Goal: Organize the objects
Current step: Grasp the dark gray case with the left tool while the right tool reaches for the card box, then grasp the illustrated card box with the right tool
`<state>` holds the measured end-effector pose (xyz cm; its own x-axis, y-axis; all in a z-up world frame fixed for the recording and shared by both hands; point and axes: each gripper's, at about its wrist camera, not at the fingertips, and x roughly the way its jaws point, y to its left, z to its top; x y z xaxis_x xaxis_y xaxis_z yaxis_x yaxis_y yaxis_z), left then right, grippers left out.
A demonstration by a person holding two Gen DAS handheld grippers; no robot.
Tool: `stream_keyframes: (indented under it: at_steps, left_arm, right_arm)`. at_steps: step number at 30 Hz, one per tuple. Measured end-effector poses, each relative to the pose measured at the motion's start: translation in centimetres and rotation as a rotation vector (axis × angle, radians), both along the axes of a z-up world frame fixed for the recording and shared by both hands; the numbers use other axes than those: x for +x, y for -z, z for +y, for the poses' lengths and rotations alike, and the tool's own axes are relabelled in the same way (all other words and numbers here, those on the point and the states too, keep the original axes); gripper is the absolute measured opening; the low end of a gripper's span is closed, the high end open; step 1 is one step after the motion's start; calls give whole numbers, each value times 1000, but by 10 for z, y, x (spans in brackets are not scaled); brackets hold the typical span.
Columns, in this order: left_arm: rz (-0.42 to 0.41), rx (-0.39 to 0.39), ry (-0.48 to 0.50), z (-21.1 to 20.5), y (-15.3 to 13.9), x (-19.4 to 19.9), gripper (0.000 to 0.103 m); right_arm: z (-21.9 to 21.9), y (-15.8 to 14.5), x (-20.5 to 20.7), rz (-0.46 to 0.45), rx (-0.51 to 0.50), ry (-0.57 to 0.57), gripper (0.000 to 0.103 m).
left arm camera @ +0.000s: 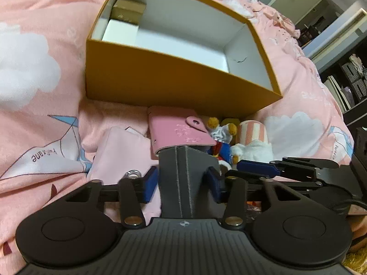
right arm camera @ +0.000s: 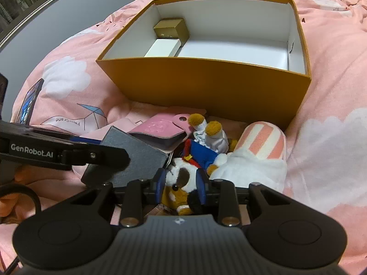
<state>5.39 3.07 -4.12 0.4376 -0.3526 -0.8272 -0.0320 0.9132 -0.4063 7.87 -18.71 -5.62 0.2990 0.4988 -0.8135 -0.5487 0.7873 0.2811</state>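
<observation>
On the left of the pile, a flat pale pink fabric pouch (left arm camera: 119,151) is left lying on the pink cloud-printed bed cover (left arm camera: 34,73), untouched for now. Next to it, a grey textured leather case (left arm camera: 185,178) is held by the left gripper (left arm camera: 183,178), whose jaws are closed narrowly on its two sides; it is gripped edge-on, probably so that it can be lifted clear of the heap and carried over the wall of the box. A pink snap-button leather wallet (left arm camera: 176,130) lies just beyond the case, partly under its top edge. Further right, the right gripper (right arm camera: 181,181) is closed on a brown-and-white plush toy in a blue coat (right arm camera: 183,174), the jaws pressing on the soft body near the head; whether the toy has been lifted cannot be told. A pink-and-white striped plush slipper (right arm camera: 259,151) rests touching the toy on its right. Behind everything, the open mustard-yellow cardboard box (right arm camera: 206,84) stands on the bed, with a small gold box (right arm camera: 170,28) and a flat white box (right arm camera: 164,48) packed into its left corner, so most of the floor remains free for the held items.
</observation>
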Motion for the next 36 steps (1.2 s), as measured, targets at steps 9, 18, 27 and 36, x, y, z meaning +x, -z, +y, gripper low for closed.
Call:
stream_keyframes:
  at_steps: [9, 18, 27, 36]
  left_arm:
    - [-110, 75, 40, -15, -25, -20, 43]
    - [-151, 126, 81, -25, -34, -33, 42]
    - [-159, 132, 95, -27, -33, -39, 42]
    - [-158, 127, 95, -26, -30, -40, 42]
  right_arm:
    - [-9, -17, -10, -14, -8, -17, 42]
    - [-28, -31, -32, 88, 11, 24, 74]
    - [-38, -9, -43, 212, 6, 69, 81]
    - [-37, 1, -44, 271, 24, 56, 71]
